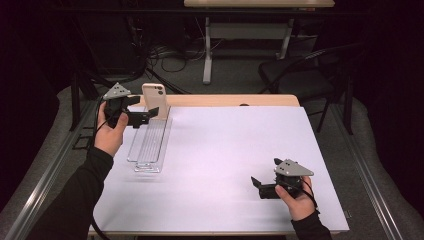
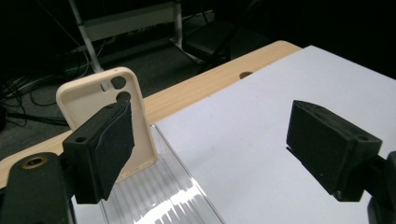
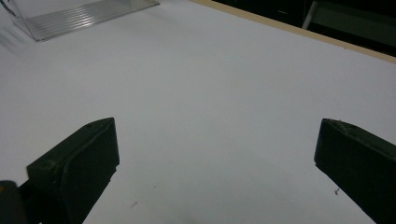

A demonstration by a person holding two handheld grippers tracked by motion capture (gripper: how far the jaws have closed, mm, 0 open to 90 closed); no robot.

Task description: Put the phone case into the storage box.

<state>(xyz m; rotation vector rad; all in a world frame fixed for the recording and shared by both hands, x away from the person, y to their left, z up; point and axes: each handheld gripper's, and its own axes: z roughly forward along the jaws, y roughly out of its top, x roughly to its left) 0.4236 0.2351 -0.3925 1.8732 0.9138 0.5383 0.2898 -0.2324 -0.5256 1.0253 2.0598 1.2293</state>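
Note:
A cream phone case point(image 1: 154, 99) point(image 2: 109, 109) stands upright at the far end of a clear ribbed plastic rack point(image 1: 149, 141) point(image 2: 163, 198). My left gripper point(image 1: 146, 111) point(image 2: 212, 147) hovers just left of the case with its jaws open wide; the case is beyond the left pad, not between the pads. Low over the white sheet at the near right, my right gripper point(image 1: 256, 186) point(image 3: 217, 168) is open with nothing between its jaws.
A white sheet point(image 1: 225, 165) covers most of the wooden table point(image 1: 225, 100), whose far edge has a small hole point(image 1: 244, 105). Beyond the table stand a chair point(image 1: 300, 75), cables and another desk's legs on the floor.

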